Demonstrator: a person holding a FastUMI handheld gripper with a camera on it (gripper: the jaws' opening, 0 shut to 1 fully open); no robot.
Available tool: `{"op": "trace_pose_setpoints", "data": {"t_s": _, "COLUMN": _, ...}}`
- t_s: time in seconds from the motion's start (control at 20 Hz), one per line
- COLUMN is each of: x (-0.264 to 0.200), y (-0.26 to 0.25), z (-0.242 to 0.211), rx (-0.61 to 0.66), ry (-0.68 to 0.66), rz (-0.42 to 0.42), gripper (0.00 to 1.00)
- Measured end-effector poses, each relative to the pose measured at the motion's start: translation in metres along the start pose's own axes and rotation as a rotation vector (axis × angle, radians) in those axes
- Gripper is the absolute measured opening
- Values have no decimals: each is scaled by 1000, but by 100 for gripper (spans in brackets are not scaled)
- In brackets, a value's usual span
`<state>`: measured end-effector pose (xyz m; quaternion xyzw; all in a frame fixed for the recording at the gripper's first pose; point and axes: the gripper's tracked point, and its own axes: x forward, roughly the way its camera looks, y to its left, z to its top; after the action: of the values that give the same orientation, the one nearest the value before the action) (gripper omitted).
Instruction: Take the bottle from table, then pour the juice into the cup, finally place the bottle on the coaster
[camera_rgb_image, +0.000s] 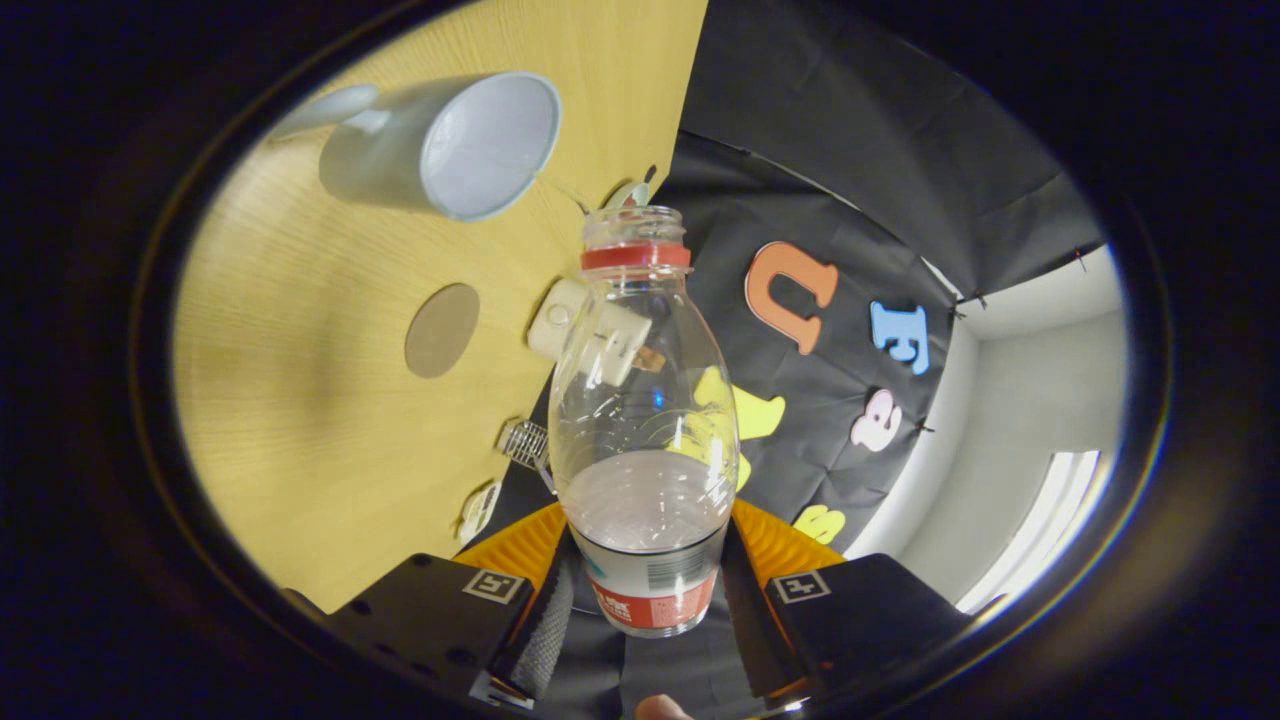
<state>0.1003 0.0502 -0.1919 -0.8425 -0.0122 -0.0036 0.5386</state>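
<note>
The gripper (645, 610) clamps the uncapped bottle (640, 400) between its fingers; the cup (450, 145) lies beyond, on the bench (300, 400).

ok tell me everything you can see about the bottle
The bottle is clear plastic with a red neck ring, its cap off and mouth open. A label wraps its base. A little pale liquid sits in its lower part. It is clamped low down between the fingers of the gripper, both pressing on its sides, and is lifted off the wooden table. Its mouth points ahead, beside the white cup, with nothing pouring yet.
</note>
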Motion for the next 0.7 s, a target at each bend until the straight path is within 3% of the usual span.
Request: {"op": "trace_pose_setpoints", "data": {"t_s": 0.7, "x": 1, "y": -2, "z": 5, "rx": -8, "ry": -13, "rz": -17, "gripper": 75}}
